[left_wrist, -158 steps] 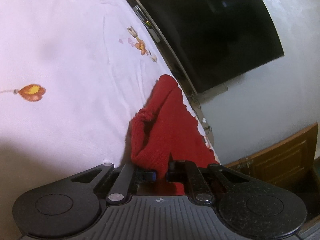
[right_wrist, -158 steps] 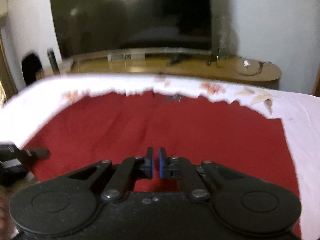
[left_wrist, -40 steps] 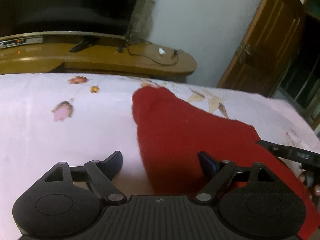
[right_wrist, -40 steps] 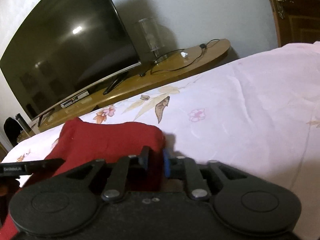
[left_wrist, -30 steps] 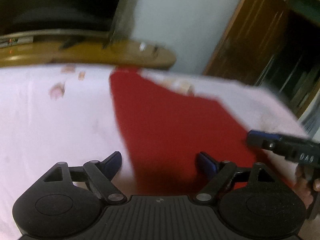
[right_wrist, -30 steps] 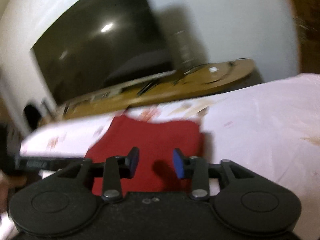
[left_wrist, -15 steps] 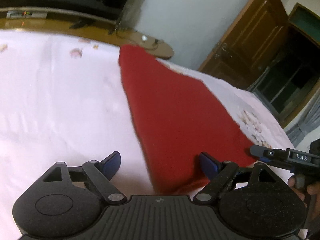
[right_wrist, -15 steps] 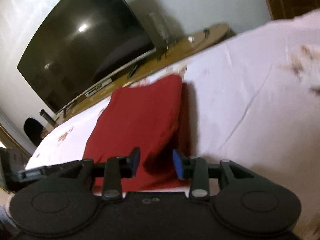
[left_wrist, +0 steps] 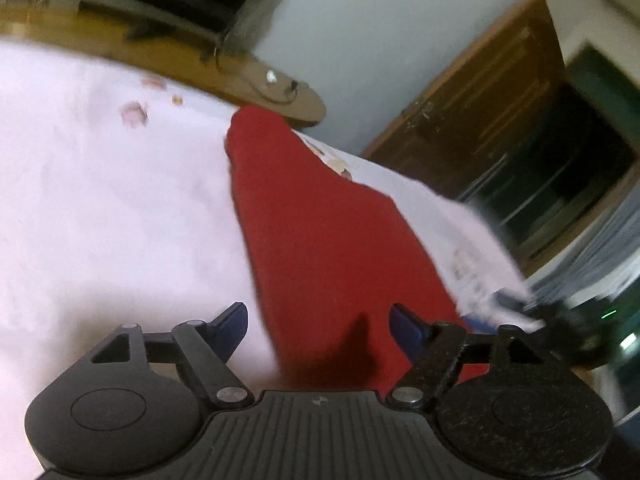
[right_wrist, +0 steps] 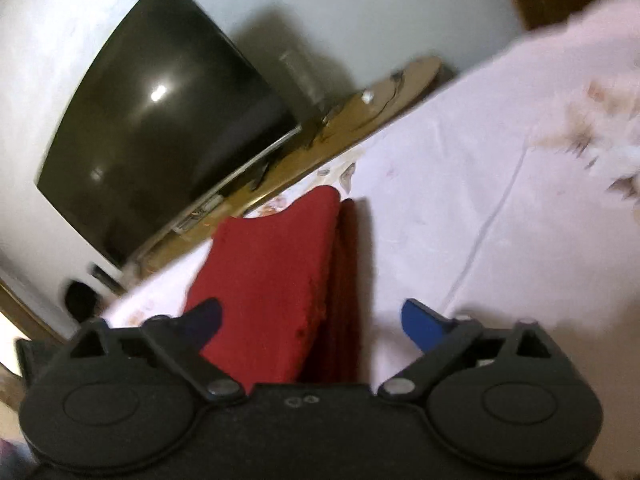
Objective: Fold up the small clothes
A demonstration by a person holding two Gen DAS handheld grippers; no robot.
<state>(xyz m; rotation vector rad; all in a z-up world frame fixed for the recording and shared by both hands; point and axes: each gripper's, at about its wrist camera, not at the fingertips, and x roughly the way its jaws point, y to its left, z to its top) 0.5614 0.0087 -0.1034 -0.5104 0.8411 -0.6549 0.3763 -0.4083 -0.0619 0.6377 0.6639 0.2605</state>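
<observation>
Red cloth [left_wrist: 320,240] lies folded flat on pink floral sheet [left_wrist: 100,208], long strip running away from both cameras toward the far bed edge. In right wrist view the cloth [right_wrist: 272,276] shows a top layer over a darker lower layer peeking out along its right side.

Left gripper [left_wrist: 318,322] wide open, empty; blue pads spread either side of the cloth's near end, left pad over bare sheet, right pad over the cloth's right part. Whether the pads touch the fabric, cannot tell.

Right gripper [right_wrist: 310,318] also wide open, nothing held. Its left finger sits over the cloth's near left edge, right finger [right_wrist: 424,322] over bare sheet [right_wrist: 460,208] beside the cloth. Near end of the cloth lies between the fingers.

Both frames blurred. In left view the other gripper's tip shows blurred at far right past the cloth.

Beyond the bed: wooden TV stand [right_wrist: 360,120] with cables, dark TV [right_wrist: 160,120] on white wall. Left view also shows a wooden door [left_wrist: 480,112] at right.
</observation>
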